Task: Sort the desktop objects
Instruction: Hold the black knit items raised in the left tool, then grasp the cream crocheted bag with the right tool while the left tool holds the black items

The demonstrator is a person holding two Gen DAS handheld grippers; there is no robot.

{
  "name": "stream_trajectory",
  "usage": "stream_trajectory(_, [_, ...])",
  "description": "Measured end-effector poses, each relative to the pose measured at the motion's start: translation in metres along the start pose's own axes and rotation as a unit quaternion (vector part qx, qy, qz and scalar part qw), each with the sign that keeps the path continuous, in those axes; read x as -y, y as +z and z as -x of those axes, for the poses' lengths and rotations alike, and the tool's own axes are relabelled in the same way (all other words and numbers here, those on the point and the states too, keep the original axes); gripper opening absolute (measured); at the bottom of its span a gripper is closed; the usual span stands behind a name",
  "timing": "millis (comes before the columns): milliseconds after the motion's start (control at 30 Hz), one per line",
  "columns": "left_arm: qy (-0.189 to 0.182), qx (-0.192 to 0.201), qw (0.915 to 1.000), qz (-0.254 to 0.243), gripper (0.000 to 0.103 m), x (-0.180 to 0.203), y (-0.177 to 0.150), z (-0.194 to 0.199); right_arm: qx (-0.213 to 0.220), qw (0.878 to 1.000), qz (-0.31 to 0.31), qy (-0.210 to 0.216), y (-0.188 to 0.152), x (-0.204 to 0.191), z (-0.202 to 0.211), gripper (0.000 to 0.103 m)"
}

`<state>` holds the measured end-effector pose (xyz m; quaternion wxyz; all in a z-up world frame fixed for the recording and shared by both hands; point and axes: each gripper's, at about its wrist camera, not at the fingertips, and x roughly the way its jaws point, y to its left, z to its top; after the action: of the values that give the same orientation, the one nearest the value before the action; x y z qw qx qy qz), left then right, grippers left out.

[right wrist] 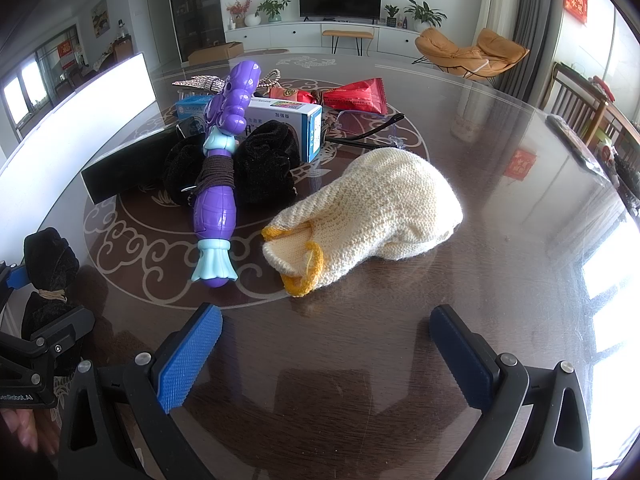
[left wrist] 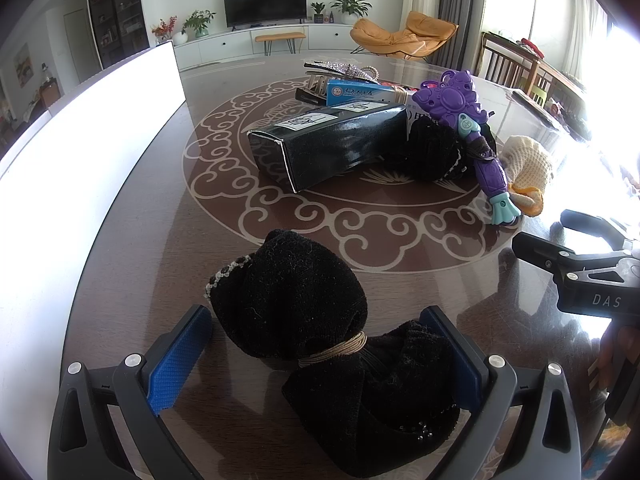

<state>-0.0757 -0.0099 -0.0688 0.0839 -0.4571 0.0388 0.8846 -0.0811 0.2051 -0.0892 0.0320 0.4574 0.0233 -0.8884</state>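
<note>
A black velvet bundle tied with a tan band (left wrist: 320, 340) lies on the brown patterned table (left wrist: 160, 220) between the fingers of my left gripper (left wrist: 316, 356), which is open around it; it also shows in the right wrist view (right wrist: 48, 272). My right gripper (right wrist: 326, 344) is open and empty, just short of a cream knitted glove with yellow trim (right wrist: 372, 220). A purple and teal toy wand (right wrist: 218, 184) lies left of the glove. The pile behind holds a black box (left wrist: 332, 148), a second black velvet piece (right wrist: 264, 164), blue and white boxes (right wrist: 288, 120) and a red packet (right wrist: 356, 96).
A white board (left wrist: 80, 160) stands along the table's left edge. Glasses (right wrist: 368, 128) and a rhinestone hair clip (left wrist: 340, 72) lie in the pile. The right gripper shows at the right of the left wrist view (left wrist: 580, 276). Chairs stand beyond the table at right.
</note>
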Motion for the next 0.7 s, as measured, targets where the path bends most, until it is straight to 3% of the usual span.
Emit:
stream_trajectory(200, [-0.004,-0.001,1.0,-0.004,0.103,0.001,0.0,0.0,0.0,1.0,0.0,0.0,0.0,0.0,0.0,0.103])
stream_trajectory(433, [-0.036,-0.007,0.998,-0.051,0.103,-0.015,-0.016,0.014,0.0,1.0,0.0,0.0,0.0,0.0,0.0,0.103])
stream_trajectory(567, [-0.022,0.002,0.9995,-0.022,0.103,-0.041,-0.029,0.022,0.0,1.0,0.0,0.0,0.0,0.0,0.0,0.103])
stream_trajectory(700, [-0.052,0.011,0.9981,0.033,0.103,-0.058,-0.032,0.03,0.0,1.0,0.0,0.0,0.0,0.0,0.0,0.103])
